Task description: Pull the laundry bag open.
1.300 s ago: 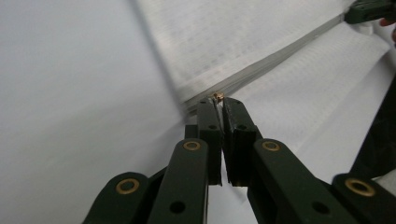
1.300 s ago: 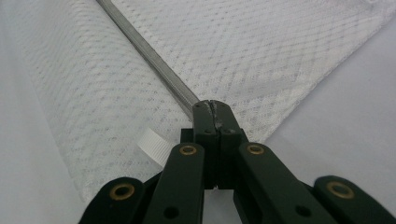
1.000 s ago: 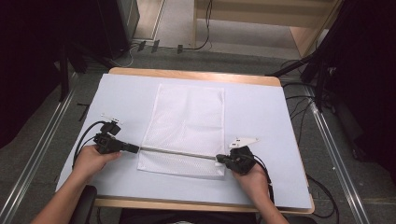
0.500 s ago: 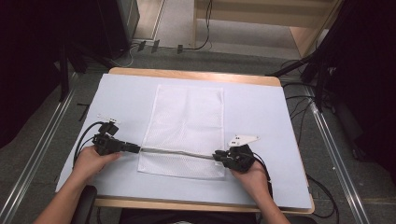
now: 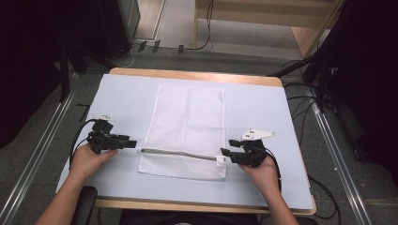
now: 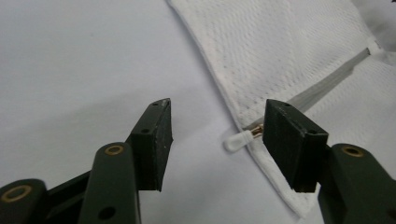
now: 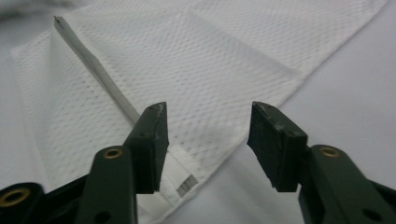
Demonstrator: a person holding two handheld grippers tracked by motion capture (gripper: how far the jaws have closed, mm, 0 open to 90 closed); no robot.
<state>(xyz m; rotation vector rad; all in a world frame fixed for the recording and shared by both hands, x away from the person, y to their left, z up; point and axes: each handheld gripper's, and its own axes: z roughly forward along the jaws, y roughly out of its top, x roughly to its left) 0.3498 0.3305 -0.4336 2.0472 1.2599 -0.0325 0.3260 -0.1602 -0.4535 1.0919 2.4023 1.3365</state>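
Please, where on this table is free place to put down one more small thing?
The white table cover is bare left of the mesh laundry bag and right of it, toward the far corners. The near edge is crowded: the left hand-held gripper and right hand-held gripper, both open, flank the bag's zipper.

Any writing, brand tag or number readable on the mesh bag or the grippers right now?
None can be read.
Mesh bag: a small white tab at its zipper end carries grey stripes, too blurred to read as text.
Zipper pull: plain, no marking.
Left gripper and right gripper: black, no lettering visible.
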